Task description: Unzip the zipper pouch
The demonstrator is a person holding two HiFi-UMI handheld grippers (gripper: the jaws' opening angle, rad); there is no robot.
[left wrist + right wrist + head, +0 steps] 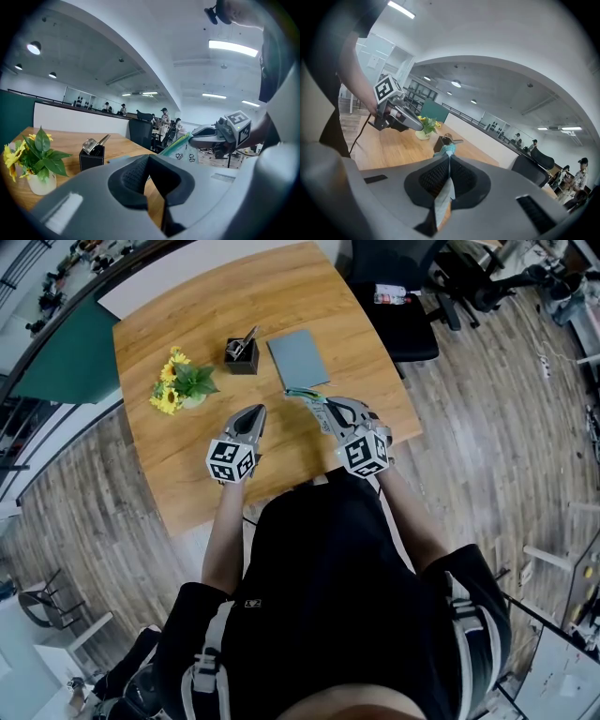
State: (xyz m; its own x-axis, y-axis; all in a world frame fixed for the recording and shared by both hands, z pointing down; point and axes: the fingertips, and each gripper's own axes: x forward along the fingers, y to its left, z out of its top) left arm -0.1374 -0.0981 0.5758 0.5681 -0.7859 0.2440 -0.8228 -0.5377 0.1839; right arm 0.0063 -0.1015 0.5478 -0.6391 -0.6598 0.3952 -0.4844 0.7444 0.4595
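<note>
Teal-edged and pale, the zipper pouch [443, 202] is up off the desk [178, 474] and pinched in the right gripper [328, 409]. Its jaws are pressed together on a fold of the fabric, with the teal strip poking out just past their tips. That much looks done: the pouch is picked up and held. The unzipping itself seems not yet begun, but this is only a judgement, since no view shows the slider or whether any teeth have parted. The left gripper [150, 161] hangs beside the right one over the near part of the desk, its jaws closed on nothing. From its camera the pouch appears off to the right and apart from its jaws, held out from the right gripper with the teal edge uppermost and small printed figures on the cloth. What is left is likely the whole pull: the left jaws would have to spread, reach across, find the tab and draw it along. Farther back stand a pot of yellow flowers [178, 385], a black holder [242, 357] and a grey notebook [298, 359], all apart from the pouch.
</note>
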